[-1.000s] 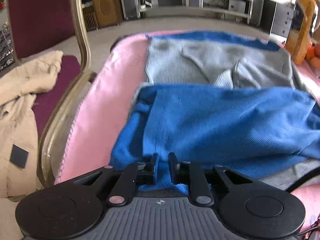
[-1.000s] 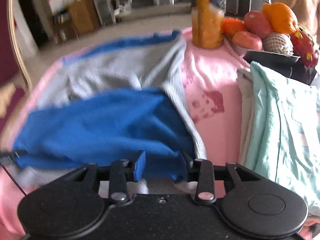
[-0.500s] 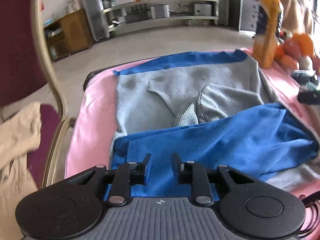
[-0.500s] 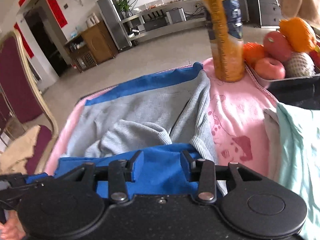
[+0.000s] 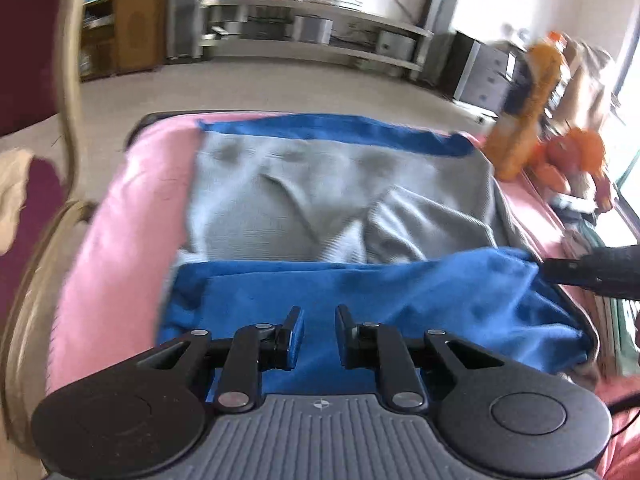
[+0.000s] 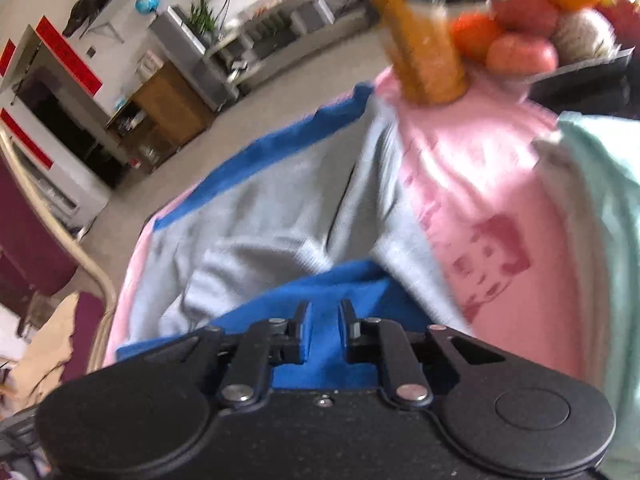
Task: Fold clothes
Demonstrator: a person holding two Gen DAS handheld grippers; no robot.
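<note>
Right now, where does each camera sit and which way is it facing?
Left wrist: on the left gripper, looking forward across the blue cloth and grey sweater toward the far shelving; its own fingers and the other gripper's dark tip at right show.
Right wrist: on the right gripper, tilted, looking over the same cloth toward the orange bottle and fruit; only its own fingers show.
Shared: blue cloth, grey sweater, pink cover, bottle.

Orange bottle [image 6: 424, 52] and fruit bowl [image 6: 568, 76] crowd the far right; chair [image 5: 68, 184] flanks left.
</note>
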